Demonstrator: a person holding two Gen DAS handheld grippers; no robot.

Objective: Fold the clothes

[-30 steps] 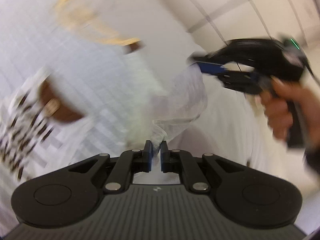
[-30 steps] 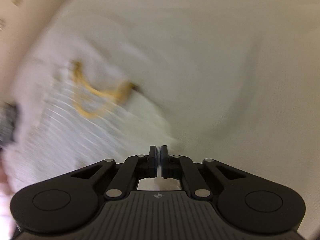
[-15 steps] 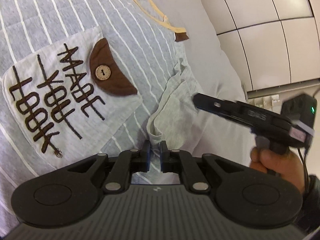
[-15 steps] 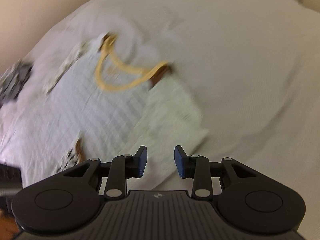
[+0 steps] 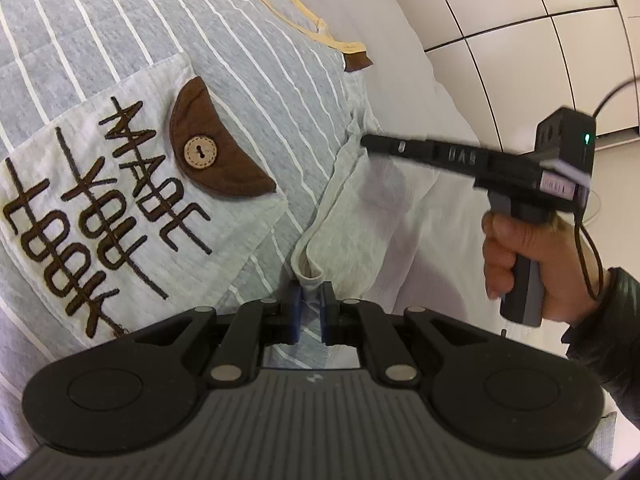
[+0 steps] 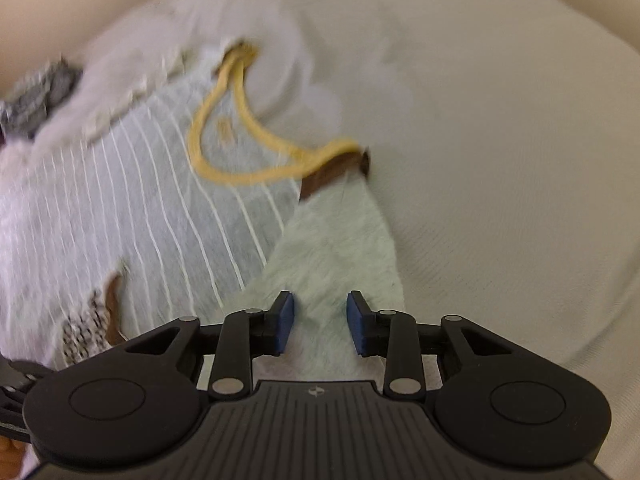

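Note:
A grey shirt with white stripes (image 5: 248, 92) lies flat on a white bed sheet (image 6: 500, 160). It has a yellow neckline (image 6: 236, 148), a pale chest pocket with brown lettering (image 5: 100, 200) and a pale short sleeve (image 5: 352, 196). My left gripper (image 5: 308, 304) is shut on the sleeve's hem at the shirt's side. My right gripper (image 6: 320, 320) is open, its fingers hovering over the pale sleeve (image 6: 340, 264). It also shows in the left wrist view (image 5: 372, 142), tip at the sleeve's shoulder seam.
The white sheet spreads wide to the right of the shirt. A tiled floor or wall (image 5: 540, 40) lies beyond the bed edge. A dark patterned cloth (image 6: 36, 100) lies at the far left.
My right gripper opened and let go of the sleeve, then moved in over it. The shirt went from being swung to lying flat. My left gripper stays shut on the hem.

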